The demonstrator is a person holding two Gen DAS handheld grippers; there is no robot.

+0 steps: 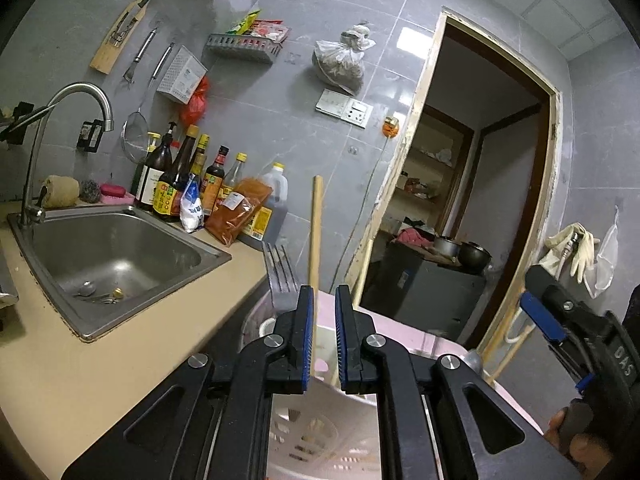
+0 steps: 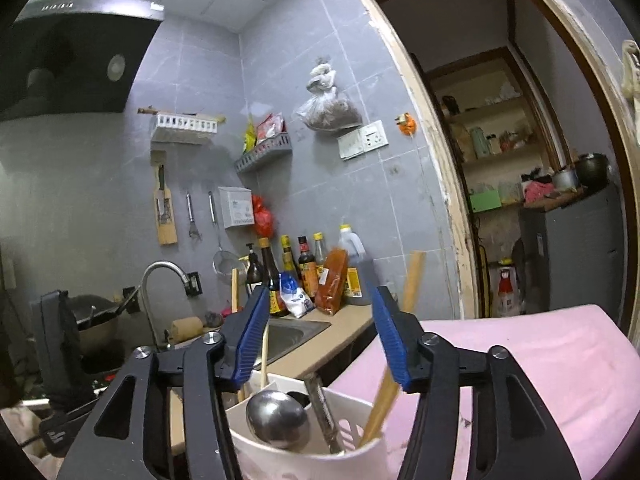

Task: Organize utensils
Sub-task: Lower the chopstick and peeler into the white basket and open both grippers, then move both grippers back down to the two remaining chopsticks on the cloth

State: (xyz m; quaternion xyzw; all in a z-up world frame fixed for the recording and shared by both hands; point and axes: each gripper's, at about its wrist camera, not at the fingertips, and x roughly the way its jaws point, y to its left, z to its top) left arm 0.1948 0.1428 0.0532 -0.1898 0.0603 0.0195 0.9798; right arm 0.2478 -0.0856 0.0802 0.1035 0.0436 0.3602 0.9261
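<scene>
A white utensil holder stands on a pink surface. It holds a steel ladle, a metal handle and wooden sticks. My right gripper is open just above the holder, with nothing between its blue pads. My left gripper is narrowly open around a wooden stick that stands in the holder; the pads do not touch it. A steel fork stands beside the stick. The right gripper shows at the right edge.
A steel sink with a tap is set in the beige counter. Sauce bottles stand behind it. Utensils hang on the grey tiled wall. An open doorway is at the right.
</scene>
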